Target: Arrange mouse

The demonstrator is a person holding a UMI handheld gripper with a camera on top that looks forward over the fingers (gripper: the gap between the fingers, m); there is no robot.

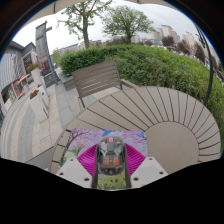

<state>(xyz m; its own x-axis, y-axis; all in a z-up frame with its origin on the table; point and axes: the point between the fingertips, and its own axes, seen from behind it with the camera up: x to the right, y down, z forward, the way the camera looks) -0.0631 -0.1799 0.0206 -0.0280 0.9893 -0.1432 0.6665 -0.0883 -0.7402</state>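
Observation:
A grey and black computer mouse (111, 157) sits between my gripper's (111, 165) two fingers. Both magenta pads (89, 160) press against its sides, so the gripper is shut on it. Under and around the mouse lies a colourful printed mouse mat (78, 143) with pink blossoms and green grass, on a round table of pale wooden slats (165, 115). I cannot tell whether the mouse rests on the mat or is held just above it.
The slatted table curves away ahead and to the right. Beyond it stands a wooden bench (98, 76) on a paved terrace (35, 125), backed by a green hedge (150, 62). Trees and buildings lie farther off.

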